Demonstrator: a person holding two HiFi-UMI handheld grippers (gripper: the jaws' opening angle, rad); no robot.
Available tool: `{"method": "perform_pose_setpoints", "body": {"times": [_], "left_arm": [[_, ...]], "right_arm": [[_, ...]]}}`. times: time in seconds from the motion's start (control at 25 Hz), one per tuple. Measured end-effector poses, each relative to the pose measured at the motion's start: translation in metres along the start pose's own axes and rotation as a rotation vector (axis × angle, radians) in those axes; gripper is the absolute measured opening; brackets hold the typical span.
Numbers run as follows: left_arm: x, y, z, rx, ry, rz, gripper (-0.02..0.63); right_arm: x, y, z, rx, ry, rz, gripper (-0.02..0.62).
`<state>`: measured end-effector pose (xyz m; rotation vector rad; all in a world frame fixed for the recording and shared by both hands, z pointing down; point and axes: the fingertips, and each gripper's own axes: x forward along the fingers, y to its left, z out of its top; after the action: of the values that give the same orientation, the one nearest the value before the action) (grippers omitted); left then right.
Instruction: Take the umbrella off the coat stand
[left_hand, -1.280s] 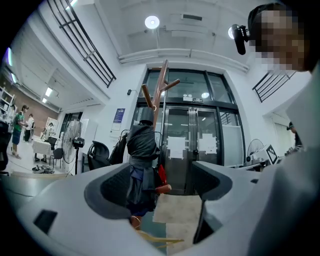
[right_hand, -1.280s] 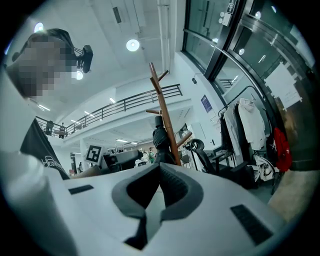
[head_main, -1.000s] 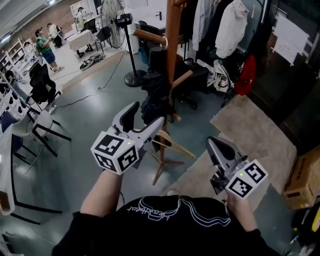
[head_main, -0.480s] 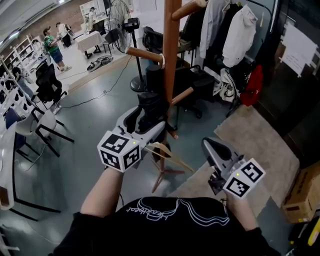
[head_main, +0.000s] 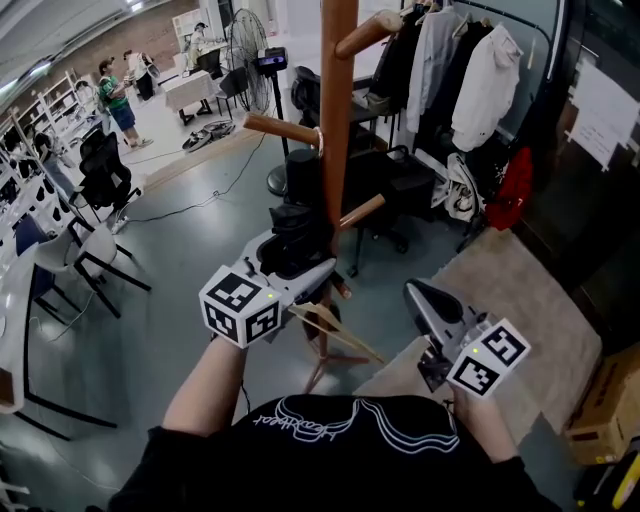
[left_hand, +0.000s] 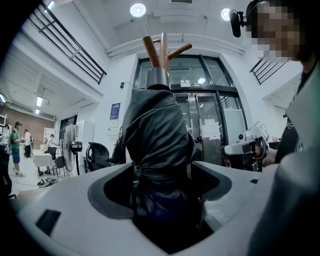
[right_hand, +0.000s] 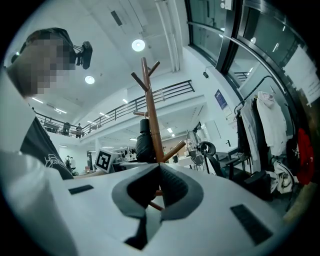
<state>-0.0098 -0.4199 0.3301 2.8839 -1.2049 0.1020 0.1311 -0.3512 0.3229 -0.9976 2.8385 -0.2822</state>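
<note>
The left tool is clenched on the middle of the folded black umbrella hanging against the coat stand, which seems light, soft outside, stiff inside; the right tool is closed, empty.

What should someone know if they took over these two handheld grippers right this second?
Left gripper: jaws closed on the bundled fabric of the black folded umbrella.
Right gripper: jaws together, empty, held low beside the person's body.
The umbrella hangs against the wooden coat stand, not yet off it.
Done: the grip on the umbrella.
Left: free it from the stand, probably by lifting it up and away from the pole, then bring it clear.
</note>
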Motion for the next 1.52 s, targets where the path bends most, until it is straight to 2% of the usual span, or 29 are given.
{"method": "perform_pose_setpoints", "body": {"times": [0.04, 0.08, 0.12, 0.44, 1.08, 1.52], "left_arm": [[0.001, -0.001, 0.000, -0.002, -0.001, -0.007, 0.358], [0.002, -0.001, 0.000, -0.005, -0.004, -0.014, 0.314], [0.002, -0.002, 0.000, -0.008, -0.007, -0.018, 0.296], [0.001, -0.001, -0.001, -0.020, -0.027, 0.003, 0.261], [-0.005, 0.001, 0.000, -0.052, -0.037, -0.016, 0.242], [-0.008, -0.002, 0.006, -0.084, -0.022, -0.062, 0.242]], "right_arm": [[0.000, -0.002, 0.001, -0.001, -0.001, 0.003, 0.005], [0.000, -0.004, 0.001, -0.001, -0.001, 0.005, 0.005], [0.000, -0.006, 0.001, -0.001, -0.002, 0.007, 0.005], [-0.002, -0.017, -0.005, -0.005, 0.012, 0.028, 0.005], [0.012, -0.017, -0.009, -0.029, 0.034, 0.046, 0.005], [0.018, -0.003, -0.007, 0.015, 0.010, 0.011, 0.004]]}}
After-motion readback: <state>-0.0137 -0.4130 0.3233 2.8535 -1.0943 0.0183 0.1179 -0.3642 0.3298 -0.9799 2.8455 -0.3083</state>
